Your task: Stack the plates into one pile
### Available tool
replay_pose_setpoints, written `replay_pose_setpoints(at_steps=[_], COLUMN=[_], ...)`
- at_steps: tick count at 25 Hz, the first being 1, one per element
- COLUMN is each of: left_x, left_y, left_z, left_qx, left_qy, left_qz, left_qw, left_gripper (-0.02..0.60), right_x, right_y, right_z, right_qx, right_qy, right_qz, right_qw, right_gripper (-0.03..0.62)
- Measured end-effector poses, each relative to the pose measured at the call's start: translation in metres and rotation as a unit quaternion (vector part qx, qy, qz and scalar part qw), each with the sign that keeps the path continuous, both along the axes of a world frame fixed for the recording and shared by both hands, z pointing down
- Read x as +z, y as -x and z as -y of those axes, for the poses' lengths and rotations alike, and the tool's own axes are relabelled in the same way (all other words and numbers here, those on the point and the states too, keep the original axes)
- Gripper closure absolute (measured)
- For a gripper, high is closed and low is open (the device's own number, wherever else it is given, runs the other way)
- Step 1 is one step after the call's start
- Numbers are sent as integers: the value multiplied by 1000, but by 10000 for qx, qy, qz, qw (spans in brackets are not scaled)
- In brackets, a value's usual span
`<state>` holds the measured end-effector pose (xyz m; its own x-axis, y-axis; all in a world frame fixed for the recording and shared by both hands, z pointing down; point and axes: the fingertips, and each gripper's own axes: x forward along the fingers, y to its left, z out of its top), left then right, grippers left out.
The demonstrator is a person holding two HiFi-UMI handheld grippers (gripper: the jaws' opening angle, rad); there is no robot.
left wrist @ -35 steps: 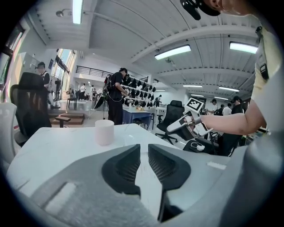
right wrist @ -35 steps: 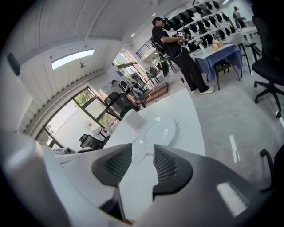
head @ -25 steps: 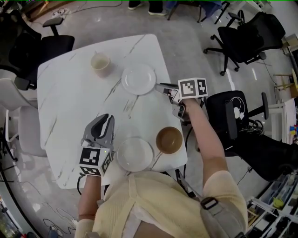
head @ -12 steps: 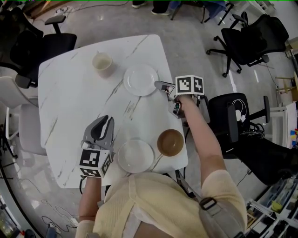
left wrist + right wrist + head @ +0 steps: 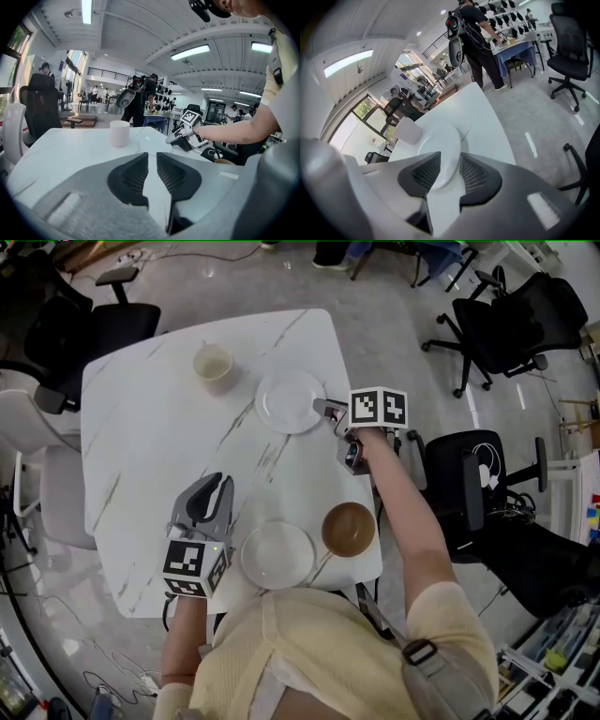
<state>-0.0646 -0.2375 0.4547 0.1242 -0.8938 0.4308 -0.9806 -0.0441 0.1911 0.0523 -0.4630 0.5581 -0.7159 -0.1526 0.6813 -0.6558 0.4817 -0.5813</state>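
Observation:
Two white plates lie on the white marble table (image 5: pixel 159 446). The far plate (image 5: pixel 291 401) is near the table's right edge, and the near plate (image 5: pixel 277 555) is close to the front edge. My right gripper (image 5: pixel 323 409) reaches in from the right, open, with the far plate's (image 5: pixel 440 140) rim lying between its jaws (image 5: pixel 449 159). Left of the near plate my left gripper (image 5: pixel 212 488) hovers over bare table. Its jaws (image 5: pixel 152 159) stand a narrow gap apart with nothing in them.
A brown bowl (image 5: pixel 349 529) sits right of the near plate, under my right forearm. A pale cup (image 5: pixel 214 364) stands at the back of the table, left of the far plate. Black office chairs (image 5: pixel 469 474) crowd the table's right side. People stand in the background.
My right gripper has come down and in to the far plate's right rim, which now lies between its jaws. The left gripper has kept still.

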Motion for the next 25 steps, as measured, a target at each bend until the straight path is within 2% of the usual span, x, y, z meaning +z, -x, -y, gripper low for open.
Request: replay_pose_setpoints(at_steps=[4, 12, 18, 25], left_x=[3, 3, -3, -9], left_y=[1, 0, 3, 5], left_z=[-1, -4, -11, -14], left_qx=[-31, -56, 6, 237], left_qy=[25, 5, -52, -138], left_qz=[-22, -56, -24, -58], left_qw=[10000, 10000, 10000, 9996], left_gripper=[520, 520, 520, 522], right_x=[5, 6, -7, -39], right_y=[-3, -4, -7, -10], right_z=[4, 5, -2, -15], right_qx=[133, 121, 528, 826], right_qy=[-144, -136, 177, 100], right_qz=[-302, -323, 246, 836], right_qw=[9994, 9993, 9981, 9930], right_gripper=[517, 525, 550, 571])
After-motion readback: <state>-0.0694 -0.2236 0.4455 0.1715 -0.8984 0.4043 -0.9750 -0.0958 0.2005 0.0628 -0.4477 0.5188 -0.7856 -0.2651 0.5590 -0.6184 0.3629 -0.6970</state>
